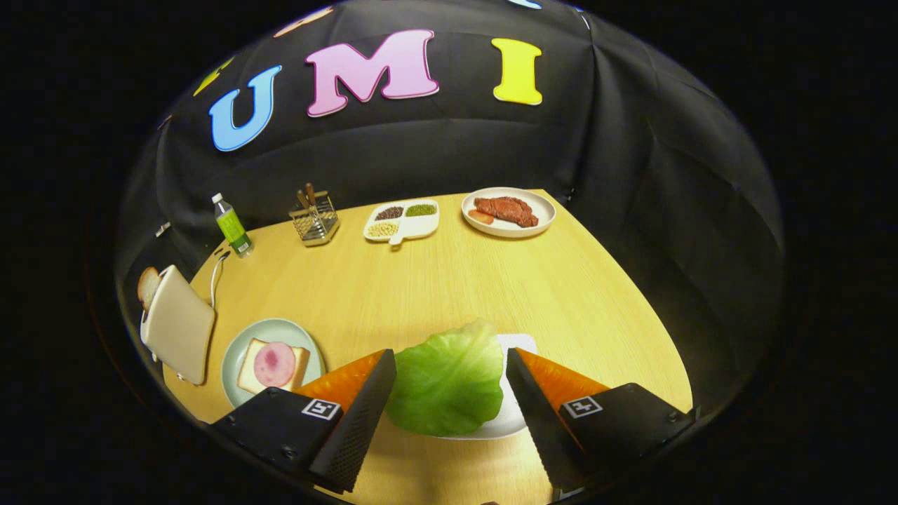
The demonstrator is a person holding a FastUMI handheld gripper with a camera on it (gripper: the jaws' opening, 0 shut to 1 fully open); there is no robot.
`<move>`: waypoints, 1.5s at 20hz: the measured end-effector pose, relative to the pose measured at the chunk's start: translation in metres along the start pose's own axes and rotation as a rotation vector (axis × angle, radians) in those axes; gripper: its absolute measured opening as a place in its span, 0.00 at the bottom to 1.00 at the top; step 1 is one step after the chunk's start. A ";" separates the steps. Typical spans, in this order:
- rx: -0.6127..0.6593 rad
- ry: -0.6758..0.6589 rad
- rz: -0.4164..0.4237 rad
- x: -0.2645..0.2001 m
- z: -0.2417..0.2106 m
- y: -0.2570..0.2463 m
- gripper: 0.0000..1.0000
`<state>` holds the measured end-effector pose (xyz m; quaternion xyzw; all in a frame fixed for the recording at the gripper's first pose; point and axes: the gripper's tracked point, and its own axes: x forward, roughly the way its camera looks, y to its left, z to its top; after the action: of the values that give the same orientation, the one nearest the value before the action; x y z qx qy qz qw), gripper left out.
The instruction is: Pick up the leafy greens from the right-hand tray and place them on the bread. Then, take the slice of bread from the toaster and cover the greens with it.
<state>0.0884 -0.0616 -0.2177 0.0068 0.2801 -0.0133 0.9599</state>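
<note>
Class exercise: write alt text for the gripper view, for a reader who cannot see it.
The gripper hangs open over a green lettuce leaf lying between its fingers on a white tray. Beside them on the wooden table, a plate holds bread topped with ham, and a toaster holds another slice.

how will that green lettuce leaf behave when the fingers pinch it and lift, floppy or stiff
The lettuce leaf looks thin, broad and cupped, so it will probably flop and droop outside the pinch. It seems light, lying on the white tray, which might shift. The open gripper has fingers either side; its glossy surface may slip.
</note>
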 end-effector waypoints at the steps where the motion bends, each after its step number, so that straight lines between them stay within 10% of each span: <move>1: -0.010 0.022 0.003 0.009 -0.007 -0.003 0.98; 14: -0.025 0.152 0.021 0.058 -0.049 -0.009 0.86; 20: -0.080 0.138 0.017 0.057 -0.049 -0.010 0.54; 23: -0.110 0.140 0.047 0.058 -0.051 -0.006 0.54; 24: -0.117 0.141 0.050 0.059 -0.050 -0.005 0.34; 30: -0.073 0.183 0.075 0.061 -0.049 -0.007 0.08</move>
<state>0.1133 -0.0685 -0.2922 -0.0167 0.3664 0.0336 0.9297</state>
